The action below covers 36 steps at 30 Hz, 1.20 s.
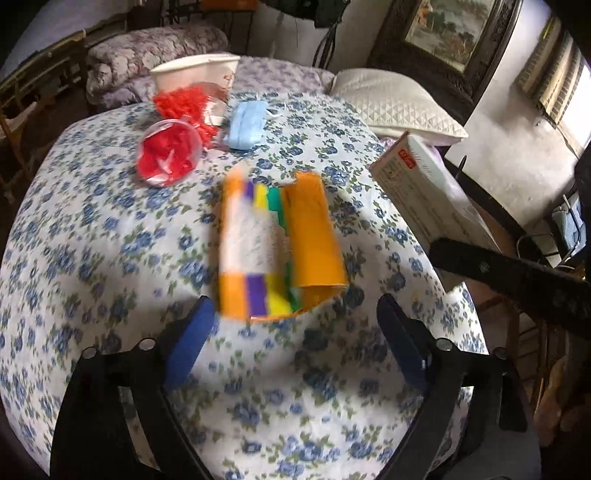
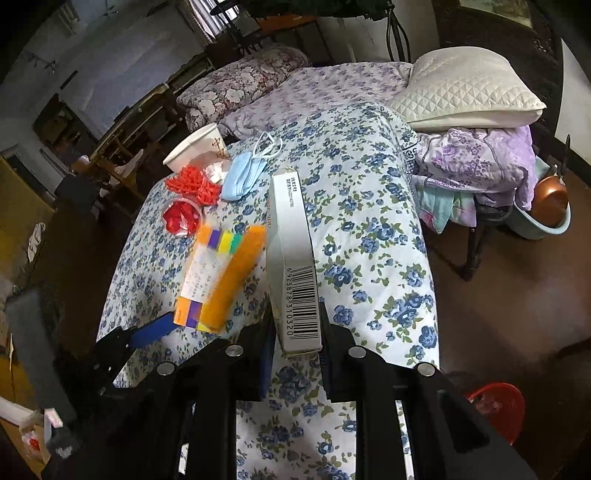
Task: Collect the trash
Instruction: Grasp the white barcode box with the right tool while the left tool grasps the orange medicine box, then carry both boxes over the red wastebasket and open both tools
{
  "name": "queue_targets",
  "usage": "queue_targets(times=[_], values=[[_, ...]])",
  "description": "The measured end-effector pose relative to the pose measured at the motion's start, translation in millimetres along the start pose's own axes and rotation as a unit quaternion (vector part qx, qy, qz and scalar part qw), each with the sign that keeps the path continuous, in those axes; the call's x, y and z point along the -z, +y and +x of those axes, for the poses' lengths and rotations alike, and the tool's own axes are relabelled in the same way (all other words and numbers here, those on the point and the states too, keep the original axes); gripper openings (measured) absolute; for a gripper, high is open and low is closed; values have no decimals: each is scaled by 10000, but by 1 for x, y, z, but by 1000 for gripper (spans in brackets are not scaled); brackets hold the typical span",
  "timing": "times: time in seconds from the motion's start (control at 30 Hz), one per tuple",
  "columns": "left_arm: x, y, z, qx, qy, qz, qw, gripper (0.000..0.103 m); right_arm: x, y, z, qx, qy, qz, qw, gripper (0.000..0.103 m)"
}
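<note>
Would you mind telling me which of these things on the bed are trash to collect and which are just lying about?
Trash to collect:
white box, shut in the right tongs
orange carton, ahead of the open left tongs
blue mask
paper cup
red shreds
clear cup

Just lying about:
white pillow
floral bedspread
purple quilt

A bed cover [image 2: 369, 229] with blue flowers lies spread out. Beyond it sit a white quilted pillow [image 2: 469, 88] and a folded dark floral quilt [image 2: 243, 81] — under the pillow, a lilac blanket [image 2: 480, 162]. A framed painting [image 1: 447, 33] hangs behind. On the floor — a red basket [image 2: 498, 406] and a pale blue basin [image 2: 543, 221].
</note>
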<state>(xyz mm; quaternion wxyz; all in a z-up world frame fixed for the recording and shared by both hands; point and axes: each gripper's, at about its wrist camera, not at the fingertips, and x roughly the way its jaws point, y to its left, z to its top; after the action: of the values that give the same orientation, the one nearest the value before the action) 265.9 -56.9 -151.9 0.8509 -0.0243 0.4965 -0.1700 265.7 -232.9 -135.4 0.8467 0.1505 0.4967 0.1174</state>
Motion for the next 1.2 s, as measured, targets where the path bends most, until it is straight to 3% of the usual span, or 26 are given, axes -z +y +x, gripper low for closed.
queue_targets(times=[0.27, 0.3, 0.4, 0.47, 0.83, 1.2], values=[[-44, -4, 33, -150, 634, 24, 9979, 88, -1, -5, -3, -61, -24, 50, 10000, 21], [-45, -4, 36, -239, 604, 27, 9979, 85, -1, -5, -3, -70, -31, 53, 10000, 21], [-43, -9, 32, -363, 460, 117, 9982, 57, -2, -5, -4, -78, -50, 52, 9999, 21], [-40, -6, 27, -251, 355, 41, 9990, 51, -3, -5, -5, -86, -78, 67, 9999, 21], [-17, 13, -41, -47, -344, -390, 9986, 50, -2, 9, -15, -52, -257, -14, 9997, 21], [-2, -4, -117, 0, -1011, -278, 9945, 50, 34, 34, -76, 161, -783, -333, 9962, 21]])
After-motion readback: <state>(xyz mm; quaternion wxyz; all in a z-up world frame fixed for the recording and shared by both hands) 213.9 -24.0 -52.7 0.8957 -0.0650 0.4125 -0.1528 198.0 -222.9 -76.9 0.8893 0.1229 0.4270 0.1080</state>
